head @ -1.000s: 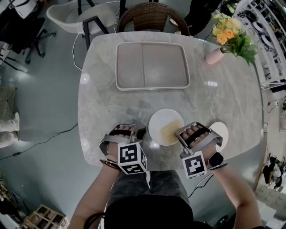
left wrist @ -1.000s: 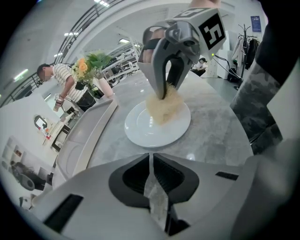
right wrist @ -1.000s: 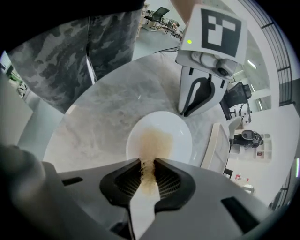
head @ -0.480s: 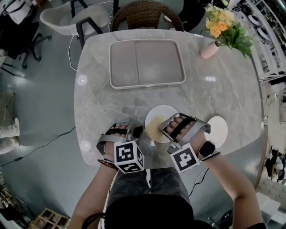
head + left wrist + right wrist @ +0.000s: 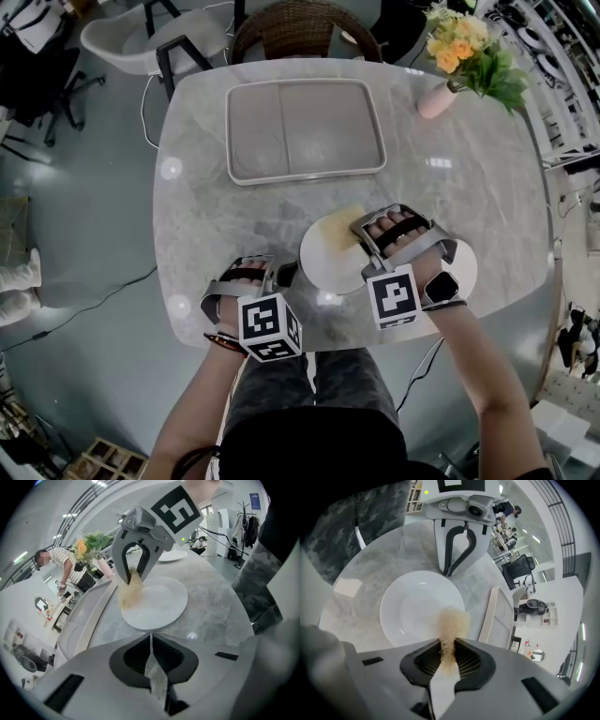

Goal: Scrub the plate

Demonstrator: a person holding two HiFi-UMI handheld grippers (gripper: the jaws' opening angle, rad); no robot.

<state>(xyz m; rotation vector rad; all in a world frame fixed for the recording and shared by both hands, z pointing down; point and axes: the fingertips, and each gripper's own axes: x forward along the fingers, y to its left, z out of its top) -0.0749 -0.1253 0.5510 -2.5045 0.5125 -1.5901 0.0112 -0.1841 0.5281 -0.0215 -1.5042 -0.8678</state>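
My right gripper (image 5: 446,654) is clenched on the scrub pad (image 5: 452,623) at the plate (image 5: 412,613) rim. My left gripper (image 5: 152,656) pinches, apparently, a pale sliver (image 5: 156,681). Unheld, the plate may skid across the table (image 5: 234,216).

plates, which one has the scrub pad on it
The middle plate, where the right claw holds a tan scrub pad; the other plate, at the right edge of the table, has none.

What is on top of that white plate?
A tan scrub pad, pinched in the fingers of the right gripper, rests on the far rim of the plate. The rest looks bare; the patch under the pad is covered.
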